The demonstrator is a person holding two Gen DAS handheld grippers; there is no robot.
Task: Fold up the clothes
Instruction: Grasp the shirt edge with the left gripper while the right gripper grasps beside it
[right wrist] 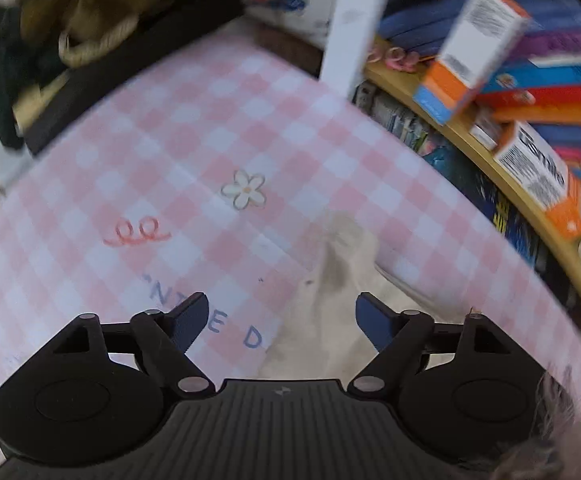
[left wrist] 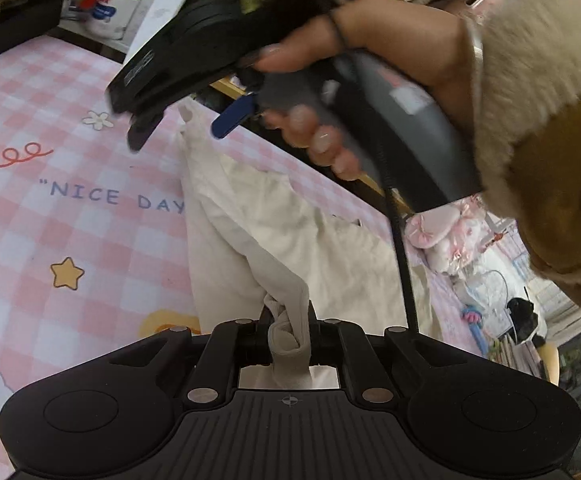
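Between the left tongs: left gripper (left wrist: 288,334) clamped on a bunched fold of the cream garment (left wrist: 274,224), which trails ahead of it.
Right tongs: right gripper (right wrist: 278,320) jaws spread, nothing between them; garment edge just ahead, below.
Surface: pink checked cloth (right wrist: 194,136), printed flower (right wrist: 244,190), under both.
Above the left tongs: hand (left wrist: 370,80) in a fleece cuff.
Beyond: wooden shelf (right wrist: 486,160) of boxes, right; dark bag (right wrist: 78,28), left.

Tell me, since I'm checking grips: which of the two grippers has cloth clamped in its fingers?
The left gripper: its fingers are shut on a bunched fold of the cream garment. The right gripper stands open and empty above the cloth.
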